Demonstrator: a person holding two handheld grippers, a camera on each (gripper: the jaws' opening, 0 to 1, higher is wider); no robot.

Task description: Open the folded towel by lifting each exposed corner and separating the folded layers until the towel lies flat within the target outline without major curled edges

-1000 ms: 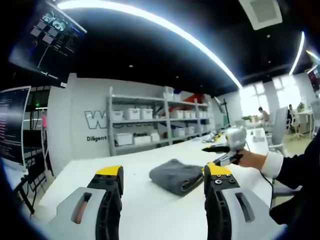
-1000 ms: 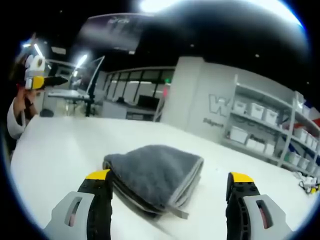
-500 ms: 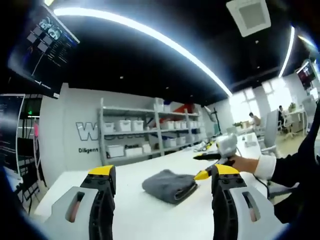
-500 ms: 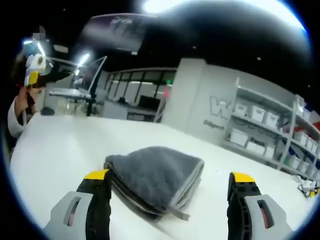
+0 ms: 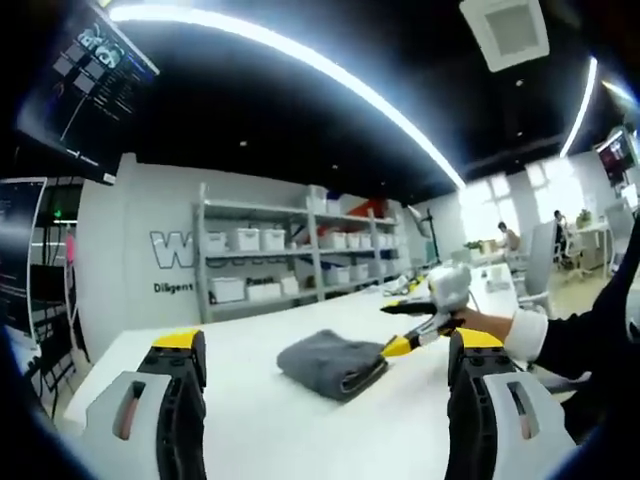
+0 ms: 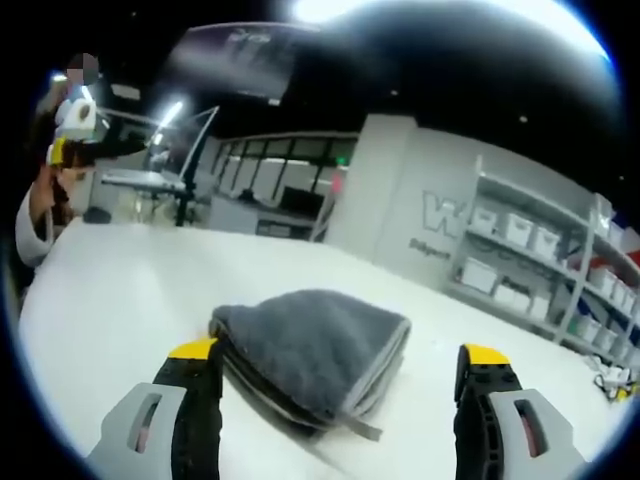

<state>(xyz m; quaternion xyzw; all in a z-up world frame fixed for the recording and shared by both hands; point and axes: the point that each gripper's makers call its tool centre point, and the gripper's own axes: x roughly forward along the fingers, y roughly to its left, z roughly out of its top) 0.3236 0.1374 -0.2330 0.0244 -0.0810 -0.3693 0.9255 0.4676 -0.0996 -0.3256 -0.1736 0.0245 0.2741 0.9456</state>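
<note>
Folded grey towel waits on the white table, both grippers spread wide and empty.

The right gripper sits just short of its layered edge; the left gripper hangs well back. The cloth looks soft, light and floppy, best pinched at the top layer's near corner.

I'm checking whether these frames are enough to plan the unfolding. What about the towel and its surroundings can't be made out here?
- Towel in the right gripper view: its near-left corner is hidden behind the right gripper's own jaw; the fold count is unclear.
- Towel in the left gripper view: too small to separate layers or corners.
- Target outline: none discernible on the white table, in either view.
- Left gripper: jaws apart, bases cut by the bottom edge.
</note>
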